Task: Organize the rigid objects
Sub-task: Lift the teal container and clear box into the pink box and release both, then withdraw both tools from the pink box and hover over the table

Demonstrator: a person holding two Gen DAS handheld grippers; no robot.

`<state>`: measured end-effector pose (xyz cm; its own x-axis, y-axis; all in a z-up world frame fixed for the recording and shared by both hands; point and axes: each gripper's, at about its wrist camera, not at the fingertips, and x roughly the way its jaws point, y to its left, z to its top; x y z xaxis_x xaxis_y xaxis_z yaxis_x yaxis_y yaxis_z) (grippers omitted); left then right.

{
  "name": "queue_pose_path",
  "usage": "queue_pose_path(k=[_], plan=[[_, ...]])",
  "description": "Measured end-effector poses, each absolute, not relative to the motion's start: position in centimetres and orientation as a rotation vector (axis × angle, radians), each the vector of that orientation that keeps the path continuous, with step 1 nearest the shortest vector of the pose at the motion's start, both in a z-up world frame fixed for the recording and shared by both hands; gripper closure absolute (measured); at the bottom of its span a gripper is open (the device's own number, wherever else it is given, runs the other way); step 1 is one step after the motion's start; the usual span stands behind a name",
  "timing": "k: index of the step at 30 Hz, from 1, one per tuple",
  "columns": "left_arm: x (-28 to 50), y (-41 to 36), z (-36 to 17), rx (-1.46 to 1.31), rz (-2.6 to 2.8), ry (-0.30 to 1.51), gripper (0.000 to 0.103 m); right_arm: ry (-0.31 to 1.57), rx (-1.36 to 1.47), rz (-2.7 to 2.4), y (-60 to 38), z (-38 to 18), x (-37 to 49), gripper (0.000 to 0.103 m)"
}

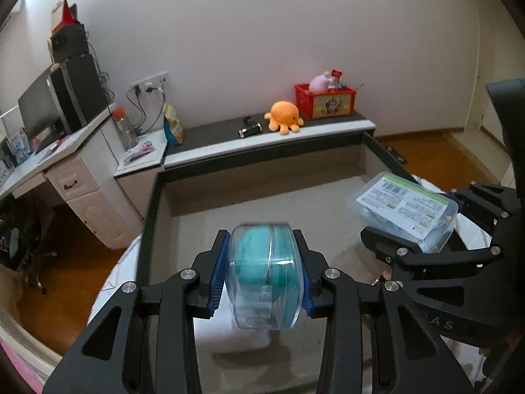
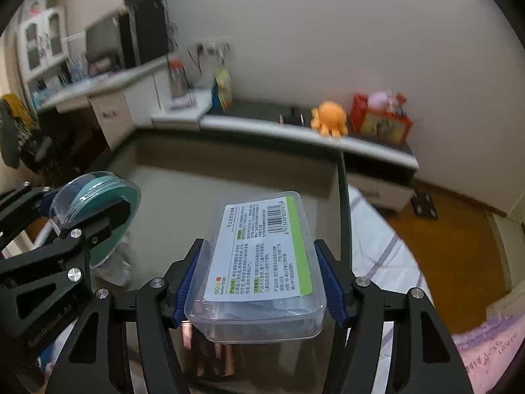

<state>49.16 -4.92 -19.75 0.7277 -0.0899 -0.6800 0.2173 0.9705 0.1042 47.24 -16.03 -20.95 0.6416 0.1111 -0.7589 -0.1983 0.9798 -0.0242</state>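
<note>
Left gripper (image 1: pixel 265 275): nearest the lens; blue pads pinch a round clear plastic case with a teal insert (image 1: pixel 264 272) by its two flat faces, held on edge.
Right gripper (image 2: pixel 257 272): blue pads clamp the long sides of a rectangular clear plastic box with a white-and-green printed label (image 2: pixel 259 256), label up.
Location: both items are held in the air above a large, shallow, dark-rimmed beige bin (image 1: pixel 154 203), which appears to rest on striped bedding; the box hangs towards the bin's right edge, the case nearer its middle.
Bin contents: mostly bare floor; a crumpled clear wrapper (image 2: pixel 115 267) lies below the round case.
Handling, round case: judged light and stiff, with smooth curved walls liable to slip or roll; the flat faces are the sound hold.
Handling, box: judged light, its thin walls likely to flex under pressure; grip mid-length on the long sides.
Background: an orange octopus plush (image 1: pixel 284 116) and a red crate (image 1: pixel 325 100) sit on a low ledge, well apart from the work.
</note>
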Motion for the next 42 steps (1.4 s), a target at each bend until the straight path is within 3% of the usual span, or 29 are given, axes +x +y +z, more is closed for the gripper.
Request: queue_pose_path(k=[3,5,7,9,17,29,42], plan=[[49.8,-5.3,-20.4,0.193,-0.163,0.761,0.064,0.880,-0.108,0.154,-16.6,-21.5,47.4,0.037],[49.4,-5.3,-20.2,0.195,-0.150,0.747,0.054,0.875,-0.070,0.179,-17.1,-21.3,46.9,0.036],[48.8,-4.8,-19.7,0.179,-0.148,0.726,0.038,0.850,-0.051,0.176,-17.4,-20.7,46.3,0.033],[47.7,-3.8,-18.5,0.147,-0.138,0.695,0.029,0.820,-0.047,0.159,-18.0,-19.7,45.7,0.023],[38.8,-0.1,-12.4,0.050,-0.076,0.494,0.000,0.642,0.016,0.196,-19.1,-13.5,39.2,0.021],[20.4,1.3,-6.9,-0.016,-0.025,0.199,0.000,0.304,0.023,0.196,-18.0,-7.5,22.0,0.013],[12.5,-0.8,-7.3,0.050,-0.030,0.160,0.000,0.133,0.067,0.093,-18.6,-7.4,12.0,0.013]])
